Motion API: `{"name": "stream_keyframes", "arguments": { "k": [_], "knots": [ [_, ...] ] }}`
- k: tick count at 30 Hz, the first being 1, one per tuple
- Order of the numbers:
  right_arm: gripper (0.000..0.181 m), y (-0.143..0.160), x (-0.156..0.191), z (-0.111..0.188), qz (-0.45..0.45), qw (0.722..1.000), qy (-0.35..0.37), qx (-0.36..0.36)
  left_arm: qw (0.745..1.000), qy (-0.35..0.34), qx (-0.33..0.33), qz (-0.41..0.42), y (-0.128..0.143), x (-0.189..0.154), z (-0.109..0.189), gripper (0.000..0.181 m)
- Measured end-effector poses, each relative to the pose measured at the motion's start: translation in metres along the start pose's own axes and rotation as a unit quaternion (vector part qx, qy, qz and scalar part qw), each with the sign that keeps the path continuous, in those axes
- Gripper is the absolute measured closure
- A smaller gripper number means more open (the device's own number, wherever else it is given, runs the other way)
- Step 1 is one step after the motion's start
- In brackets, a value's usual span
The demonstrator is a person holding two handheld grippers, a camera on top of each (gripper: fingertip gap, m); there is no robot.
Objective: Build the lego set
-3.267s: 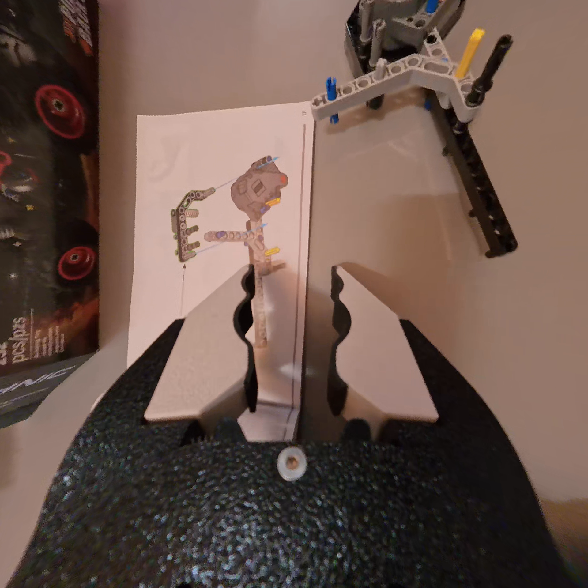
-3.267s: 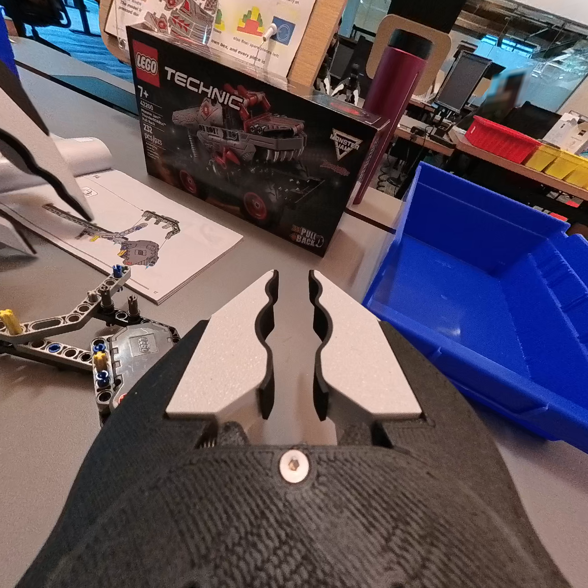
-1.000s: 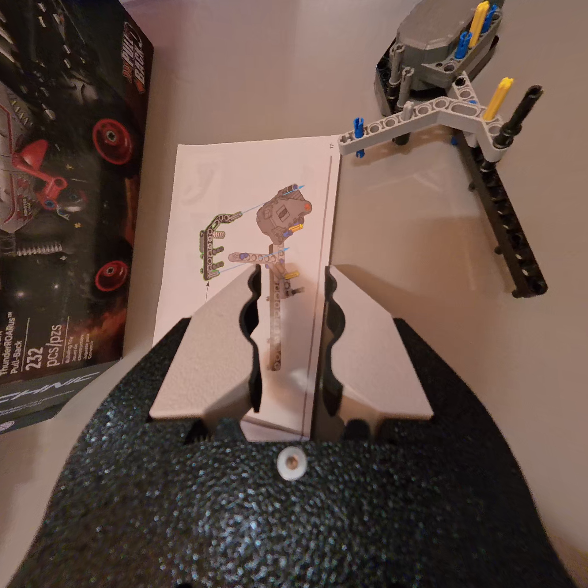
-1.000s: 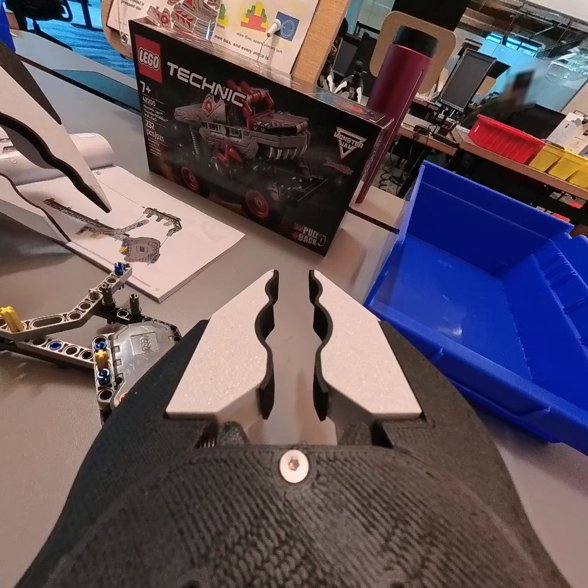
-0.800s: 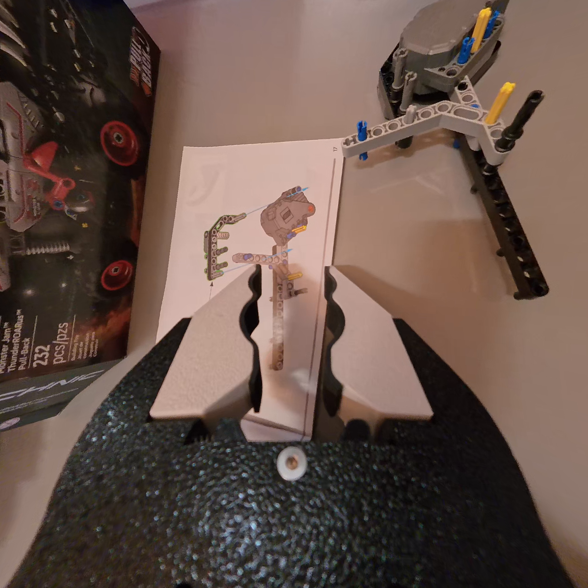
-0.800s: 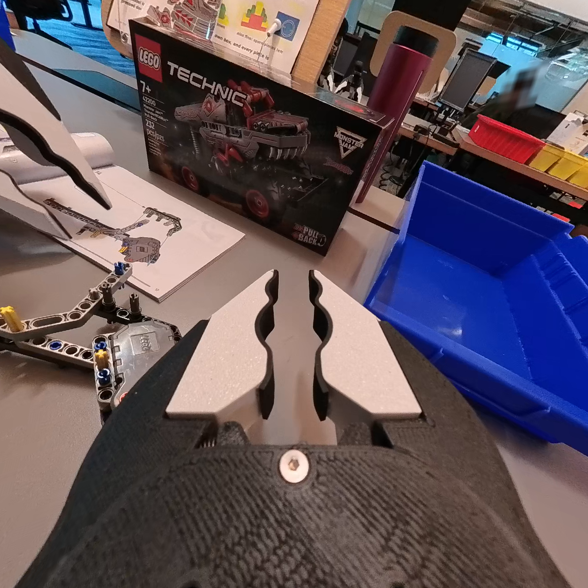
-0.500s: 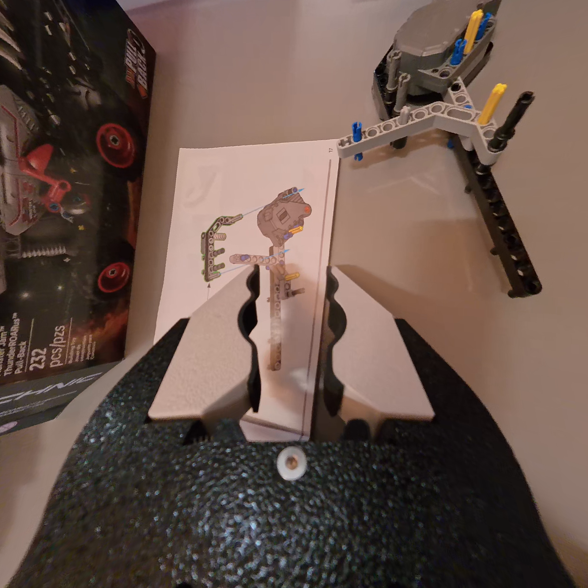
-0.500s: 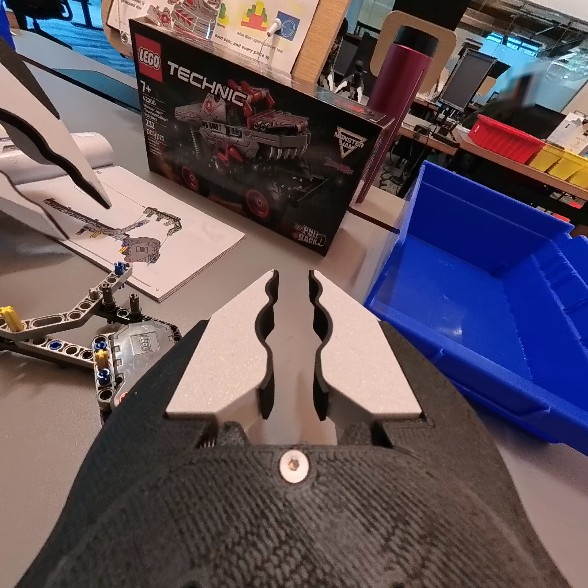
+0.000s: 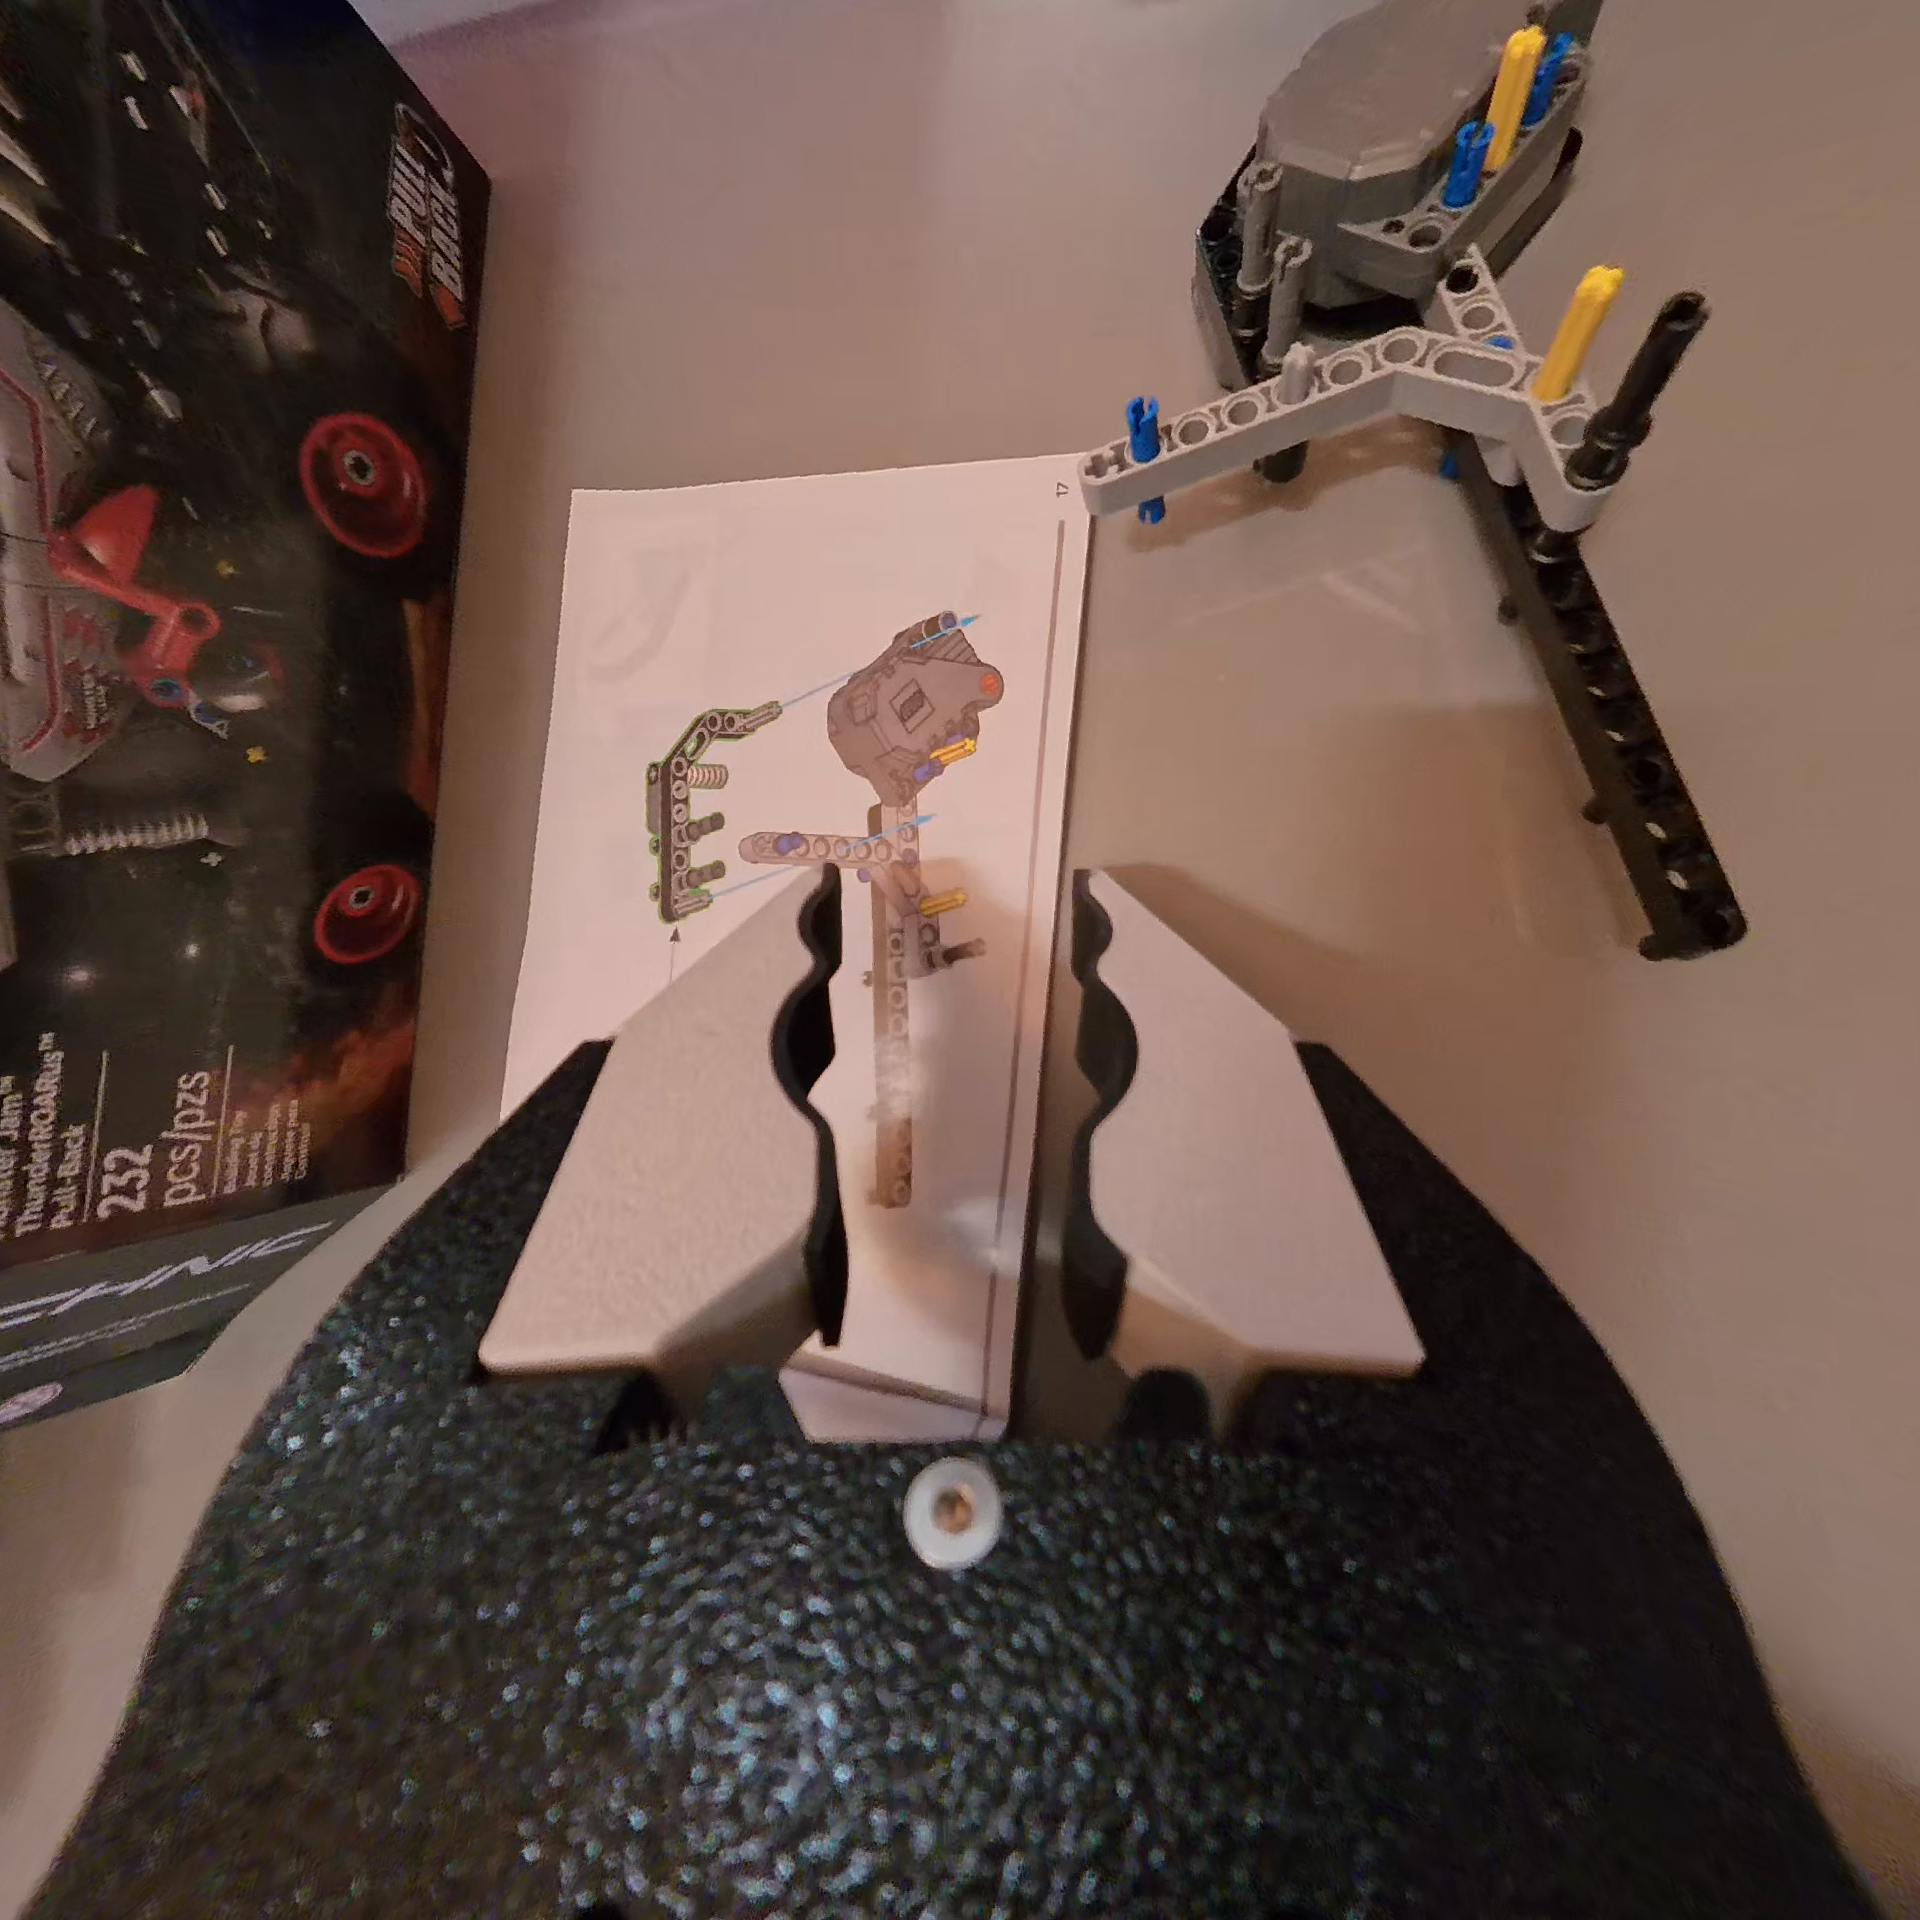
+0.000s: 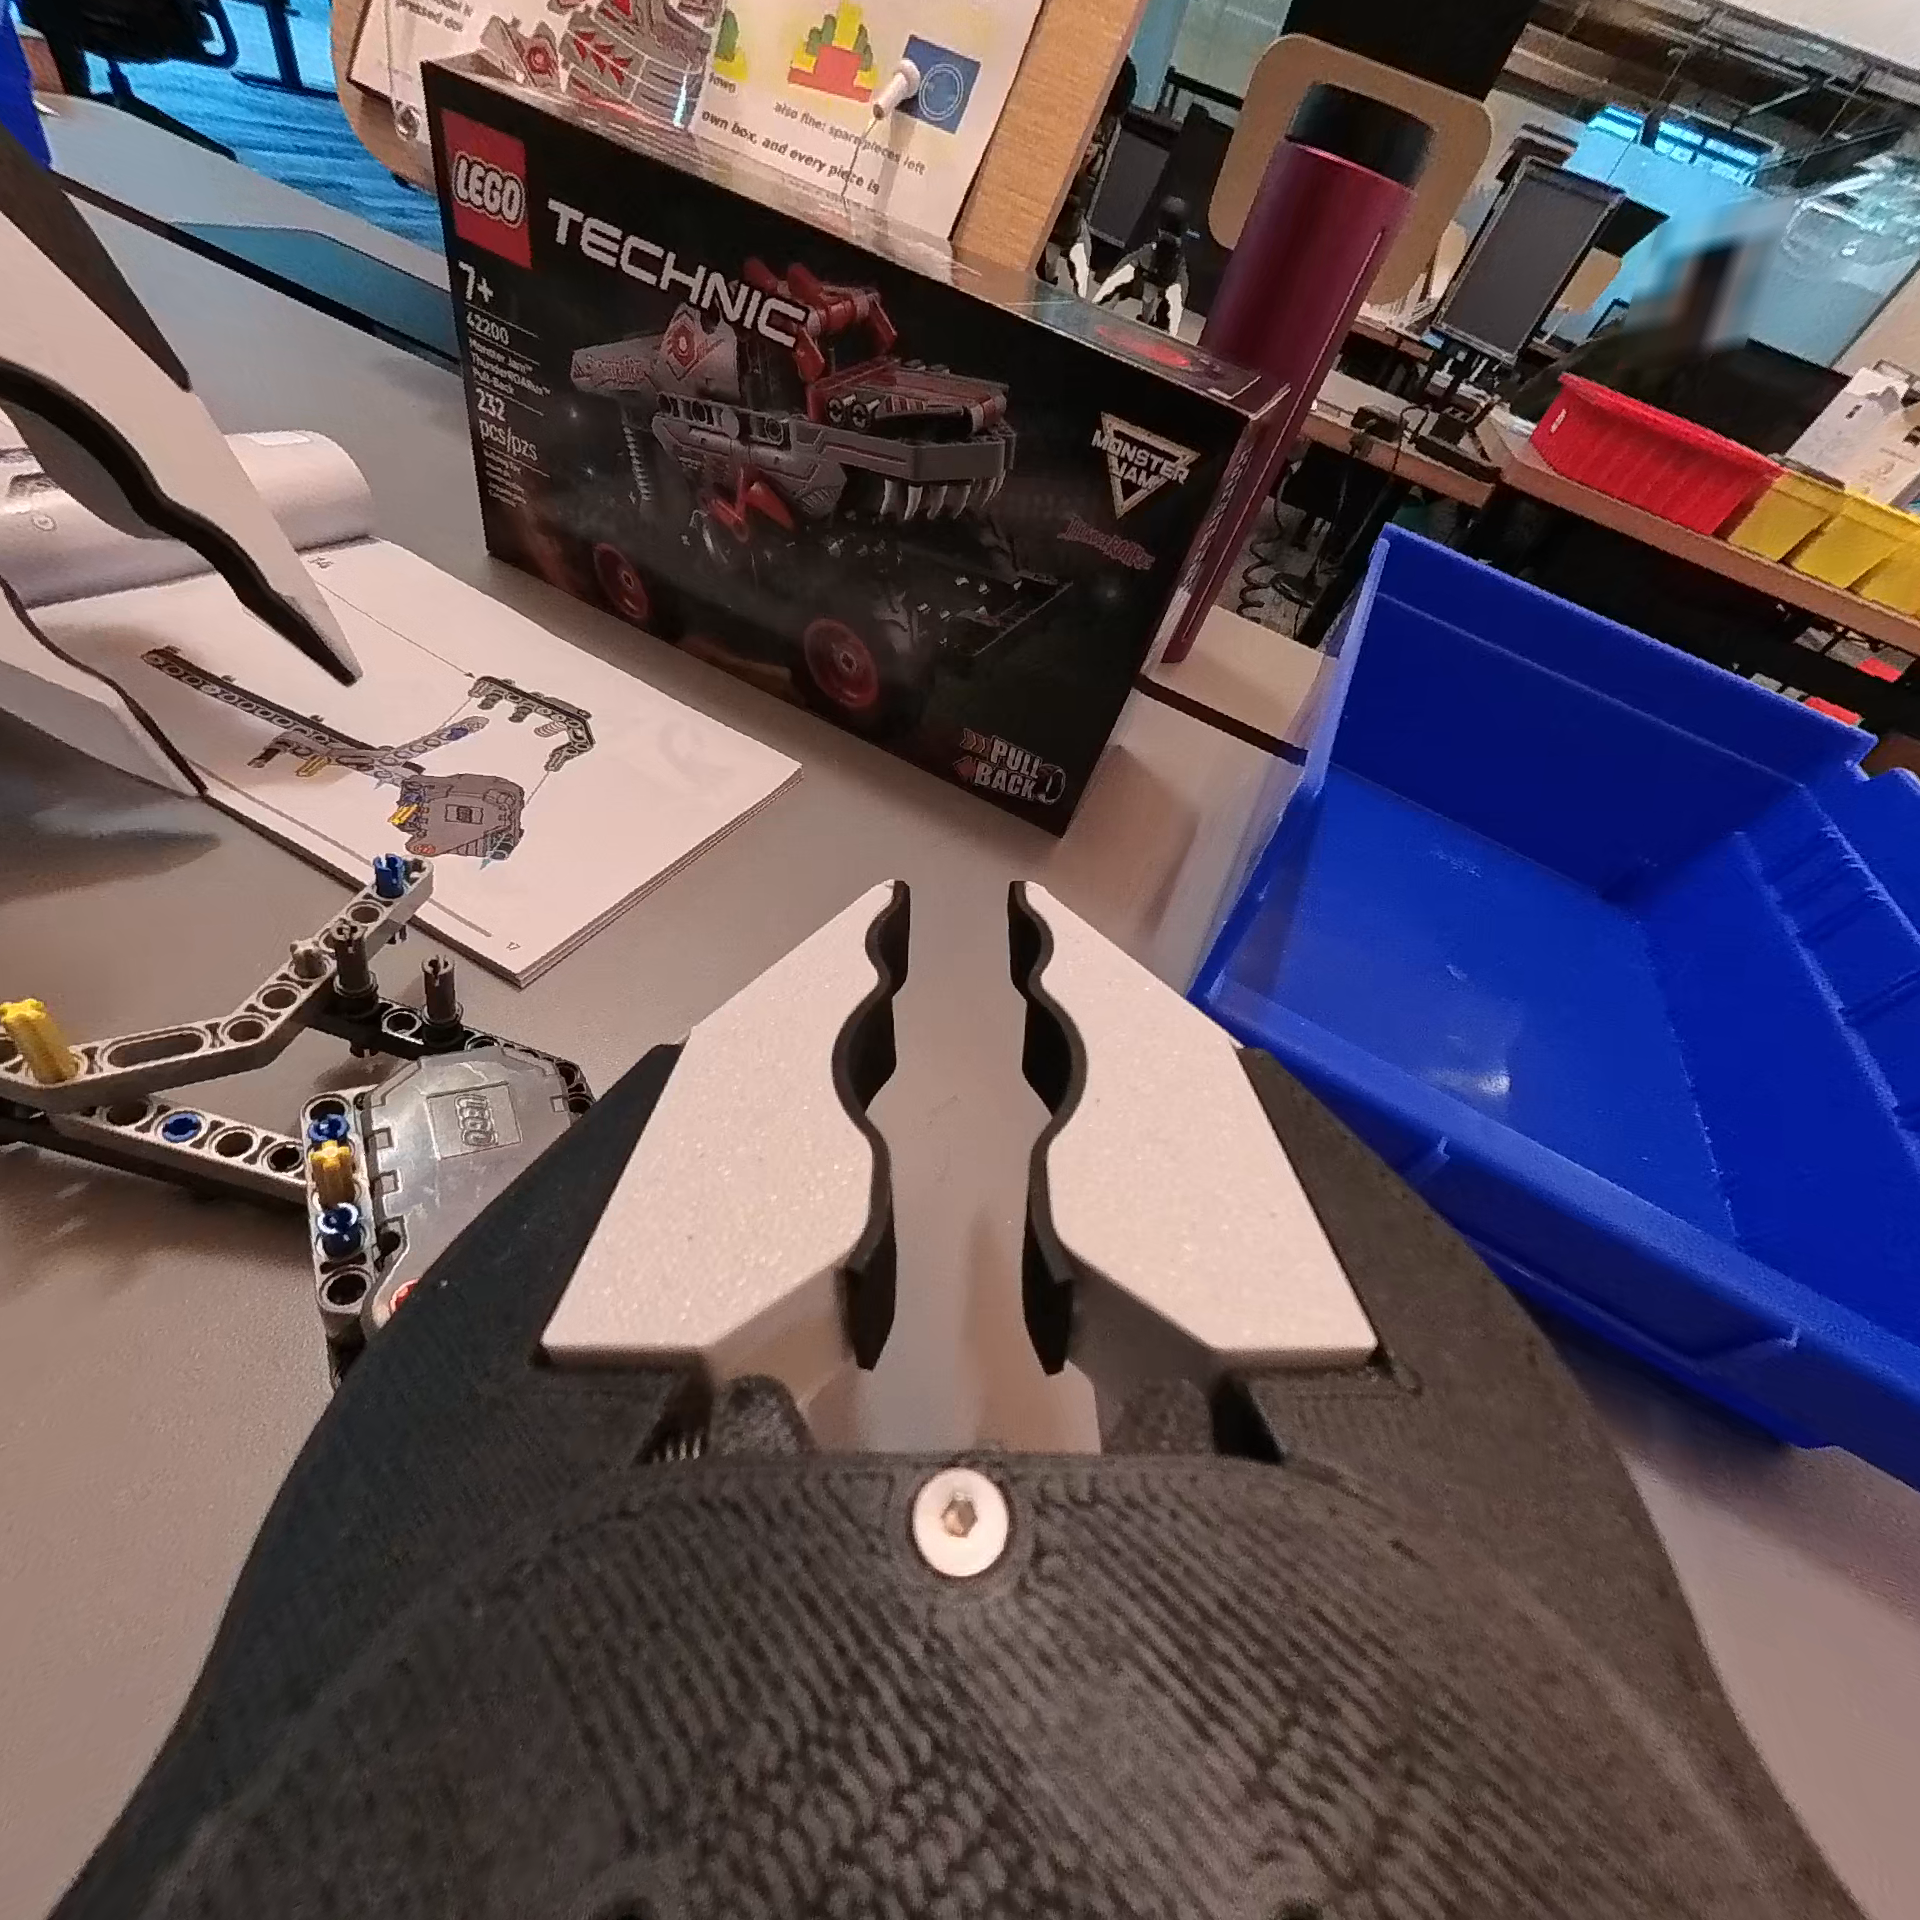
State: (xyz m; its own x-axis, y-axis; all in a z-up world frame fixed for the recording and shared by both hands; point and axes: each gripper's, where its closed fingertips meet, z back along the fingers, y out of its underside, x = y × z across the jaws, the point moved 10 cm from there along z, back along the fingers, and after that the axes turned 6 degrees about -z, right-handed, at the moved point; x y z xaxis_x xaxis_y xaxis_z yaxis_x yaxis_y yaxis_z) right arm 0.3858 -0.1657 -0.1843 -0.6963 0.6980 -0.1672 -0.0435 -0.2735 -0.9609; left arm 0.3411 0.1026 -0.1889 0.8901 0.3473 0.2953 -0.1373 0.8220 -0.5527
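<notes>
While the left gripper hovers over the open white instruction booklet, its jaws part wider than a moment ago, empty, so no piece is picked yet. Ahead to its right, the half-built grey and black lego assembly with yellow and blue pins lies on the desk. The right gripper stays narrowly parted, empty; right of it the blue plastic bin looks empty.

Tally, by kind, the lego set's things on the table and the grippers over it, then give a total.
Grippers: 2, the left gripper and the right gripper
Set box: 1
Instruction booklet: 1
Half-built model: 1
Total: 5
</notes>
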Motion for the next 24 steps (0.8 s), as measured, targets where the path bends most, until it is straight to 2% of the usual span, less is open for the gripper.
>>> {"name": "stream_keyframes", "arguments": {
  "k": [3, 7, 9, 12, 14, 19, 21, 24],
  "knots": [
    [0.165, 0.000, -0.001, 0.000, -0.002, 1.000, 0.001, -0.002, 1.000, -0.009, -0.011, 0.010, 0.000, 0.001, 0.009, 0.142],
    [0.165, 0.000, -0.002, 0.001, -0.008, 1.000, 0.002, -0.007, 0.996, -0.057, -0.048, 0.057, 0.006, -0.002, 0.028, 0.145],
    [0.165, -0.001, -0.003, 0.002, -0.010, 1.000, 0.003, -0.009, 0.983, -0.123, -0.092, 0.098, 0.015, -0.010, 0.034, 0.154],
    [0.165, 0.000, -0.002, 0.002, -0.008, 1.000, 0.003, -0.008, 0.945, -0.242, -0.178, 0.128, 0.028, -0.030, 0.041, 0.177],
    [0.165, 0.000, -0.001, 0.001, -0.004, 1.000, 0.002, -0.005, 0.932, -0.278, -0.201, 0.118, 0.031, -0.044, 0.043, 0.181],
    [0.165, 0.000, -0.002, 0.001, 0.003, 1.000, 0.007, -0.002, 0.913, -0.365, -0.171, 0.057, 0.033, -0.050, 0.044, 0.181],
    [0.165, 0.000, -0.002, 0.001, 0.003, 1.000, 0.010, -0.003, 0.899, -0.390, -0.196, 0.036, 0.031, -0.051, 0.047, 0.181],
    [0.165, 0.000, -0.001, 0.001, 0.005, 1.000, 0.010, -0.001, 0.884, -0.400, -0.236, 0.048, 0.030, -0.054, 0.048, 0.181]
  ]
}}
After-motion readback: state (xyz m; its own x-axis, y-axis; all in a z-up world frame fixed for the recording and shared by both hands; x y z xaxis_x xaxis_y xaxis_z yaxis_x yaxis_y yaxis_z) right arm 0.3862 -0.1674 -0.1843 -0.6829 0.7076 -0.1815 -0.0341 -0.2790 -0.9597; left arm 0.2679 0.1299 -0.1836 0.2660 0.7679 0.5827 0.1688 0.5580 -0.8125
